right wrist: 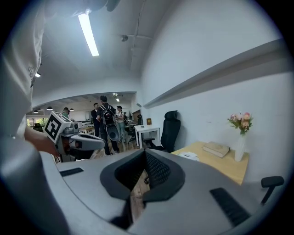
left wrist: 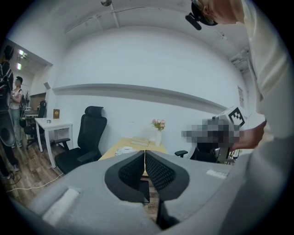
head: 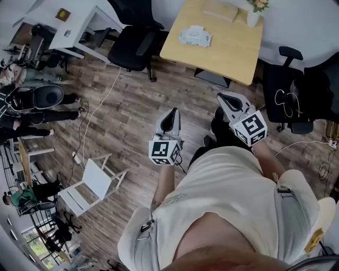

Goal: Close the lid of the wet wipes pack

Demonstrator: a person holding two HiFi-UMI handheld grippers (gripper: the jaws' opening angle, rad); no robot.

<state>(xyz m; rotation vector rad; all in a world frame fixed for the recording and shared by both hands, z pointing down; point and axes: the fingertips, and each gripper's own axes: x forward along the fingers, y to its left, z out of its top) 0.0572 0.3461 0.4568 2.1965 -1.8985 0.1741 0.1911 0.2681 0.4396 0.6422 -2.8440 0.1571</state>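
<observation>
Two tongs: left tongs clenched, empty; right tongs clenched, empty; both over brown wood floor. One white wet wipes pack far ahead on light wooden counter, well apart from my tongs.

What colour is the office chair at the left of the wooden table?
The office chair is black, clearest in the left gripper view.

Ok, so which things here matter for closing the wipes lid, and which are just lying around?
For the job:
wet wipes pack on the wooden table
left gripper, shut and empty
right gripper, shut and empty

Just lying about:
book
vase of flowers
black office chair
white desk
</observation>
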